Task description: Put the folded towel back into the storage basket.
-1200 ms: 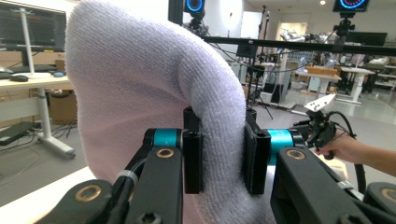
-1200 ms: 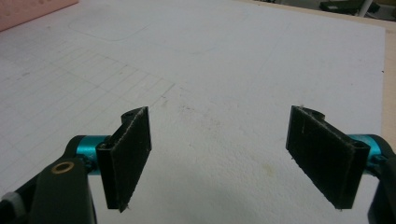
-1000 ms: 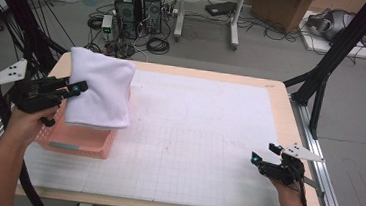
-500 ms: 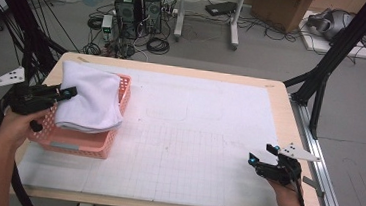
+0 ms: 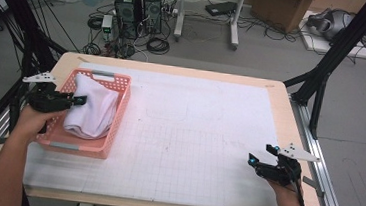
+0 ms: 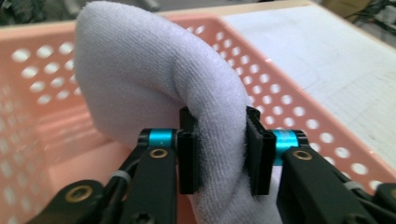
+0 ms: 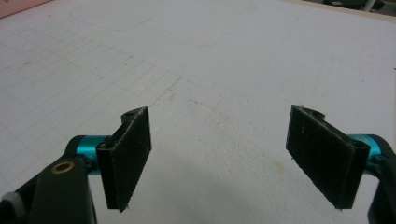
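A white towel (image 5: 90,107) lies bunched inside the pink perforated basket (image 5: 80,149) at the table's left. My left gripper (image 5: 78,100) reaches in over the basket's left wall. In the left gripper view a thick fold of the towel (image 6: 154,74) fills the gap between the pads of my left gripper (image 6: 218,154), and the basket wall (image 6: 299,107) stands behind it. The jaws have just been opening, but the pads still touch the fold on both sides. My right gripper (image 5: 261,154) rests low over the table's front right, open (image 7: 224,154) with nothing between its jaws.
A white gridded mat (image 5: 193,134) covers the wooden table (image 5: 290,117). Black frame legs (image 5: 324,70) stand at the right edge, and more rise at the left. Computers, cables and boxes sit on the floor beyond the far edge.
The left hand has come down and carried the towel from above the basket into it; the cloth now lies bunched inside. The right gripper has stayed put.
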